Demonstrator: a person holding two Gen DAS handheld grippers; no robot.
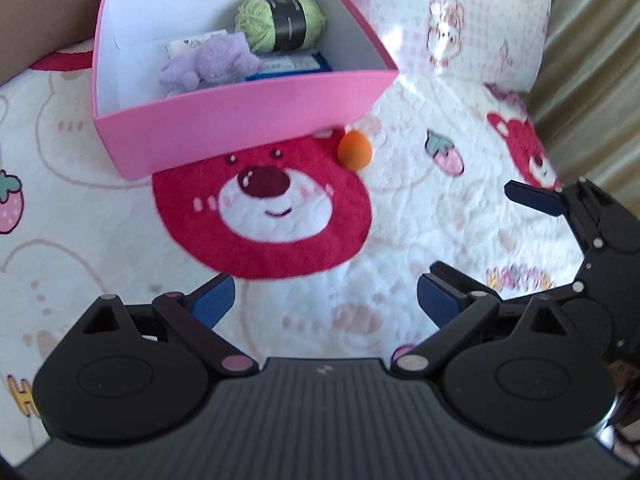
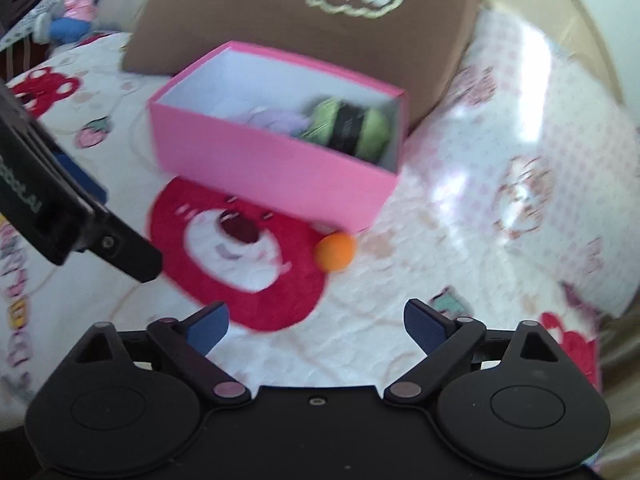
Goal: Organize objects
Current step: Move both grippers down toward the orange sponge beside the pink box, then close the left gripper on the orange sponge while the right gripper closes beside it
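Observation:
A pink box [image 1: 240, 128] stands on the bedspread, also in the right wrist view [image 2: 272, 168]. It holds a green yarn ball [image 1: 280, 24], a purple plush toy [image 1: 216, 64] and a blue-edged packet [image 1: 296, 66]. An orange ball [image 1: 354, 150] lies on the bedspread by the box's near right corner, also in the right wrist view [image 2: 334, 251]. My left gripper [image 1: 326, 300] is open and empty, well short of the box. My right gripper [image 2: 316, 326] is open and empty, short of the ball. It also shows at the right of the left wrist view [image 1: 480, 236].
The bedspread [image 1: 400, 208] is white with red bear faces and strawberries. A brown cardboard box [image 2: 312, 20] stands behind the pink box. A pillow [image 1: 480, 20] lies at the far right. Stuffed toys [image 2: 76, 8] sit at the far left.

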